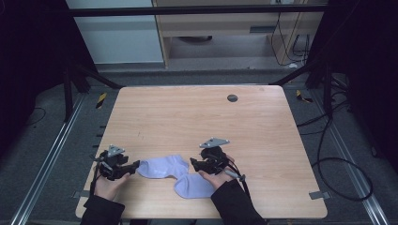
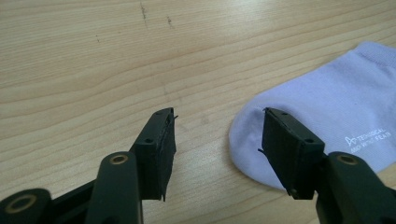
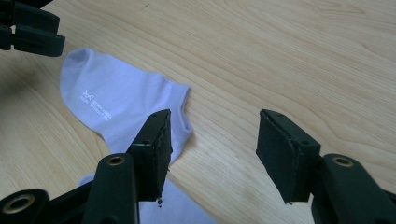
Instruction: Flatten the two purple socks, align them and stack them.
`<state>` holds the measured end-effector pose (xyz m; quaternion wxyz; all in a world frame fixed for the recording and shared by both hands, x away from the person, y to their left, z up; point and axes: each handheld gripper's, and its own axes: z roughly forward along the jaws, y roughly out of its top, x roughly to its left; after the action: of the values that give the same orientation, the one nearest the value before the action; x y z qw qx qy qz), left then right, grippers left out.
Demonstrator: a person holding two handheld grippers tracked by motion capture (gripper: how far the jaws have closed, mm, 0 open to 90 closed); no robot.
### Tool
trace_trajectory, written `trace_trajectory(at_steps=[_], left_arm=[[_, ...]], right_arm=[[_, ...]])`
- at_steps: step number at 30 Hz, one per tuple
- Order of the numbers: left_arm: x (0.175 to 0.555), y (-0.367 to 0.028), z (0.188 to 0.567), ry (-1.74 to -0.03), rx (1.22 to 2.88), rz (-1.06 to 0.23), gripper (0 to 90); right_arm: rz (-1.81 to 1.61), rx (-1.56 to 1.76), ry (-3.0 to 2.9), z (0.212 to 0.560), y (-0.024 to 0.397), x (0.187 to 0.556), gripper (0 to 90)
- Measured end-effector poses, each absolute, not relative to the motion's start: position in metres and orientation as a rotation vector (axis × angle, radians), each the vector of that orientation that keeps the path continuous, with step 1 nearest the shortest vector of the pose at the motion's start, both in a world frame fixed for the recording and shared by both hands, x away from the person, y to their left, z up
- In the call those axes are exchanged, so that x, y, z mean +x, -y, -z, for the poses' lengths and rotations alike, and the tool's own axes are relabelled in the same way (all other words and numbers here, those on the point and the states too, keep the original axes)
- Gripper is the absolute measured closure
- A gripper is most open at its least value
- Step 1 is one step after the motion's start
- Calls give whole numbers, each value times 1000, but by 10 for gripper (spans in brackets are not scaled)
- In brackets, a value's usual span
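Both grippers, left gripper and right gripper, gape empty beside the lilac sock; a shallow pinch there risks slipping off the fabric.

Three cameras: one fixed overhead, one riding on each gripper.

High view sits above the person's side, looks forward and down, far enough to take in the whole table, both hands and the floor beyond. Left gripper view rides the left gripper, close and low over the wood, looking along its jaws at the toe end of the upper sock. Right gripper view rides the right gripper, equally close, angled down across the same sock's cuff toward the left gripper at top left. All three share that upper sock and the surrounding tabletop.
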<state>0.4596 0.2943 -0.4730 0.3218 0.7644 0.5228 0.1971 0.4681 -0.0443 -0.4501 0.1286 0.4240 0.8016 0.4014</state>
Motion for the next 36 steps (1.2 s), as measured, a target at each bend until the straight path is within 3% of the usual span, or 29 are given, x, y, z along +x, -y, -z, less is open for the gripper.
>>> trace_trajectory(at_steps=[26,36], left_arm=[[467,-286,489,-1370,2077,-453,606],[467,-281,488,-1371,2090,-435,781]], right_arm=[[-991,1235,-2457,488,-14,484,532],[-960,1237,-2442,491,-15,484,751]])
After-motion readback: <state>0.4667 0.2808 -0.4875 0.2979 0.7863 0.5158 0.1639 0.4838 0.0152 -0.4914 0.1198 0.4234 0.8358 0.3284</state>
